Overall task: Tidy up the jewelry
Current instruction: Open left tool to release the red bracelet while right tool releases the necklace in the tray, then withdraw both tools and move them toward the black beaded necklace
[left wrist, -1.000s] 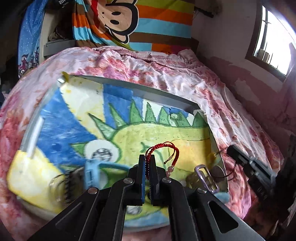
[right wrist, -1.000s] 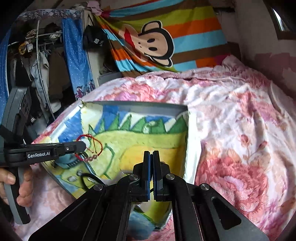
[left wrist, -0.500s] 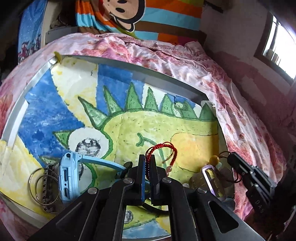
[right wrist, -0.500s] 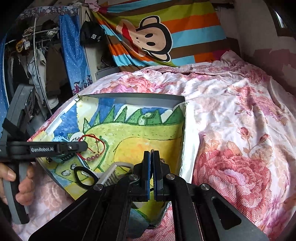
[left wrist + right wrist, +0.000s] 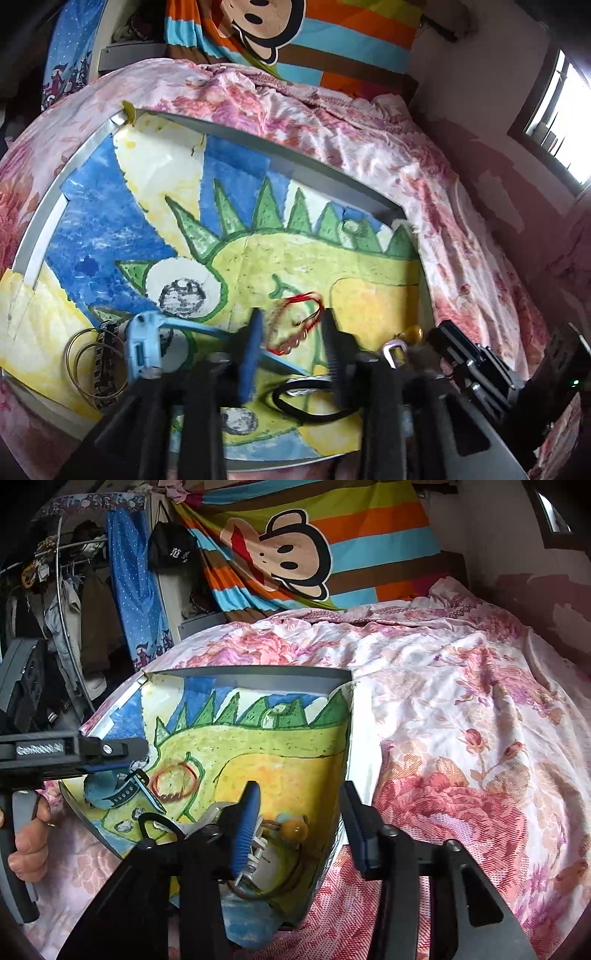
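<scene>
Left gripper (image 5: pixel 291 341) jaws spread, the red bracelet (image 5: pixel 295 325) blurred between them, loose over the painted board (image 5: pixel 332 266); right gripper (image 5: pixel 299 821) jaws spread too, bracelet well left of them; only the right view shows its full loop and a yellow bead (image 5: pixel 294 829) between the jaws.

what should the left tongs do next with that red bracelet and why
Probably lift the left tongs straight back: they are open, and the red bracelet appears to lie loose on the dinosaur painting beside the blue watch, so backing off avoids snagging it.
</scene>
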